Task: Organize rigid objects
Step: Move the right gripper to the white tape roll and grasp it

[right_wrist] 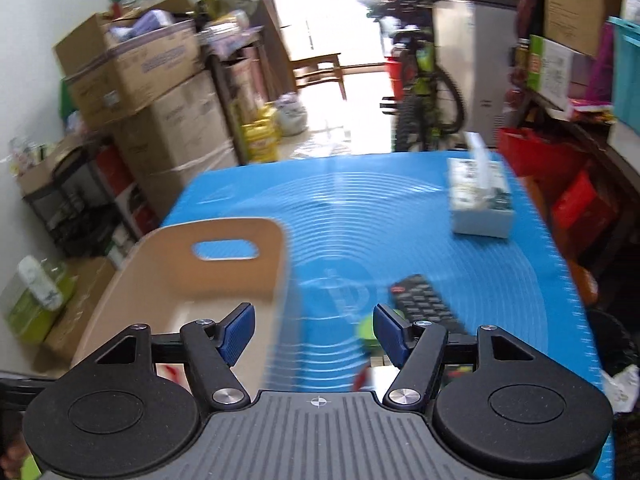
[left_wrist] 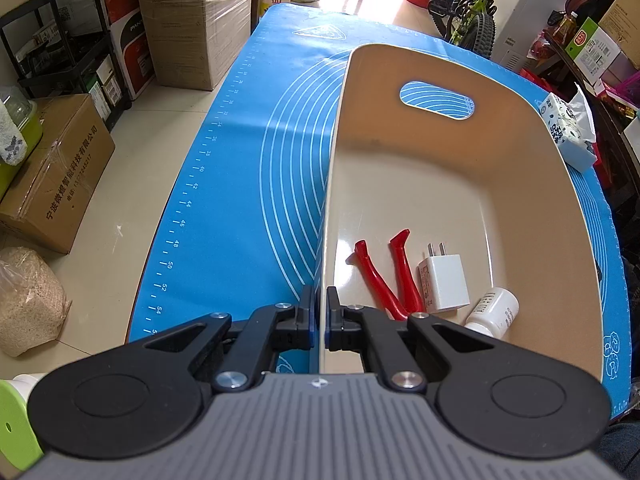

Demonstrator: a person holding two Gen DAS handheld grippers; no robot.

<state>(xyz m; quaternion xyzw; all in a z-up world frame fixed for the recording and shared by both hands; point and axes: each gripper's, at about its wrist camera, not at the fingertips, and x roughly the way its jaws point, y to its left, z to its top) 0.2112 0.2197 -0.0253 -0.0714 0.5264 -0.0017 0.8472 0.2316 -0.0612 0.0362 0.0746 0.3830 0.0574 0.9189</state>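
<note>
A beige plastic bin [left_wrist: 460,184] stands on the blue mat [left_wrist: 248,184]. My left gripper [left_wrist: 320,312] is shut on the bin's left wall near its front corner. Inside the bin lie red-handled pliers [left_wrist: 384,276], a white charger plug [left_wrist: 442,280] and a small white bottle [left_wrist: 494,312]. In the blurred right wrist view my right gripper [right_wrist: 314,328] is open and empty above the mat, just right of the bin [right_wrist: 224,276]. A black remote control [right_wrist: 424,304] lies on the mat beyond its right finger. A green object [right_wrist: 366,328] sits beside that finger, partly hidden.
A tissue pack [right_wrist: 480,204] stands at the mat's far right and also shows in the left wrist view [left_wrist: 568,132]. Cardboard boxes [left_wrist: 192,20], a black shelf rack [left_wrist: 60,40] and a bicycle [left_wrist: 468,0] stand around the table. The table's left edge [left_wrist: 160,240] drops to the floor.
</note>
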